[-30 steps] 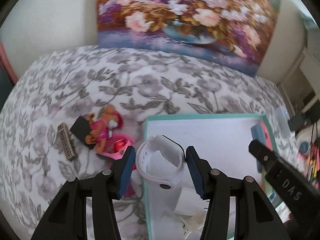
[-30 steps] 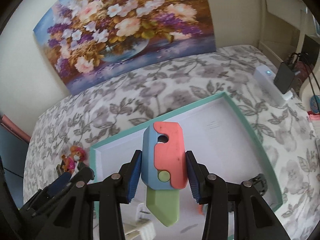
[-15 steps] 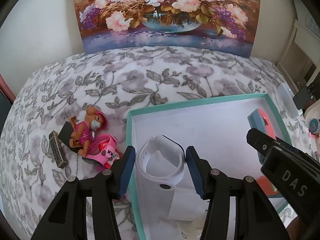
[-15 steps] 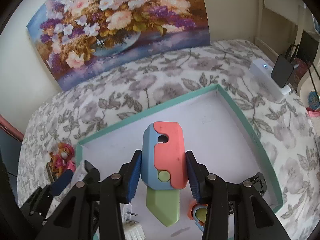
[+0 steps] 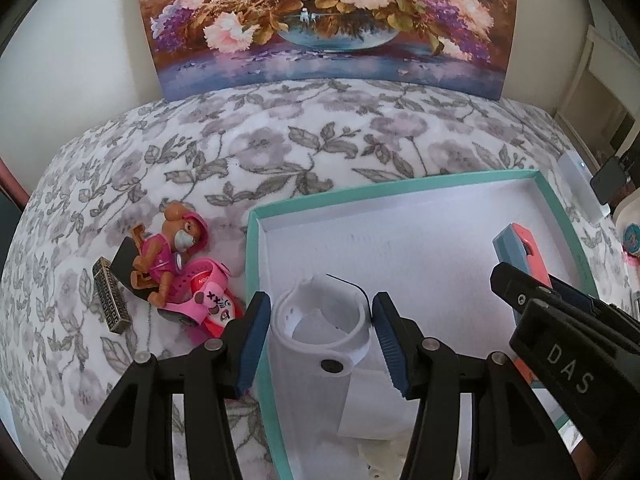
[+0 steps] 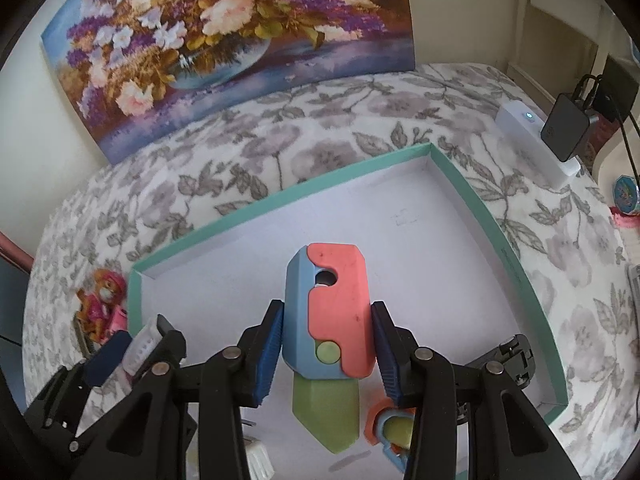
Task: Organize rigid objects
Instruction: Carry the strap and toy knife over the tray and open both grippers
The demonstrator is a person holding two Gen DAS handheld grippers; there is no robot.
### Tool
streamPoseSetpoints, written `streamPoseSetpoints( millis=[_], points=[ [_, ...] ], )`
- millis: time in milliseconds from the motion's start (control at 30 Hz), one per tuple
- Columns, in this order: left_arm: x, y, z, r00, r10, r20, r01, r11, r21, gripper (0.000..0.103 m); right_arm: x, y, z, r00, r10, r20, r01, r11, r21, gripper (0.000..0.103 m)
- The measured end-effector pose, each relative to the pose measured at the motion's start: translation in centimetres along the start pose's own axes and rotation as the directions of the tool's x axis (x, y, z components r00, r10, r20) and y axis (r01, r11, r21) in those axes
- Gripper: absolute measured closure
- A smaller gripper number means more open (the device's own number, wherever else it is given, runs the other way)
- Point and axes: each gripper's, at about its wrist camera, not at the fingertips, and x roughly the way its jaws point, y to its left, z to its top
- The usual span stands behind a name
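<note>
The left gripper [image 5: 318, 338] is clamped on a looped white rubbery watch strap [image 5: 320, 330] above the teal-rimmed, white-floored cardboard box [image 6: 472, 184]. The right gripper [image 6: 326, 356] grips a blocky blue-and-coral plastic toy knife [image 6: 328, 312] – blunt green blade pointing down – over the same box.
</note>
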Motion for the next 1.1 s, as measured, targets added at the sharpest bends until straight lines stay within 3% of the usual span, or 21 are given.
streamPoseSetpoints(
  millis=[333, 400, 633, 767, 967, 1100],
  points=[
    [0.3, 0.1, -0.1, 1.0, 0.001, -0.013, -0.001, 1.0, -0.003, 0.048, 0.3, -0.2, -0.1, 0.999, -0.041, -0.005, 0.041, 0.999, 0.002, 0.057],
    [0.2, 0.2, 0.0, 1.0, 0.003, -0.012, -0.003, 1.0, -0.003, 0.044, 0.1, -0.2, -0.1, 0.999, -0.041, 0.0, 0.041, 0.999, 0.004, 0.057],
    [-0.3, 0.9, 0.4, 1.0, 0.003, -0.02, -0.003, 0.999, -0.031, 0.043, -1.2, 0.6, 0.3, 0.999, -0.044, 0.029, 0.044, 0.999, -0.015, 0.052],
    [-1.0, 1.8, 0.7, 1.0, -0.01, -0.014, 0.009, 0.998, -0.07, 0.026, -2.6, 1.3, 0.8, 0.997, -0.039, 0.064, 0.04, 0.999, -0.027, 0.05],
    [-2.4, 2.9, 1.3, 1.0, -0.023, 0.007, 0.024, 0.994, -0.11, 0.025, -4.2, 2.0, 1.2, 0.994, -0.042, 0.098, 0.046, 0.998, -0.045, 0.05],
    [-2.8, 4.8, 1.5, 1.0, -0.026, -0.006, 0.025, 0.983, -0.183, 0.018, -4.7, 1.9, 1.3, 0.992, -0.051, 0.111, 0.055, 0.998, -0.035, 0.039]
  ],
)
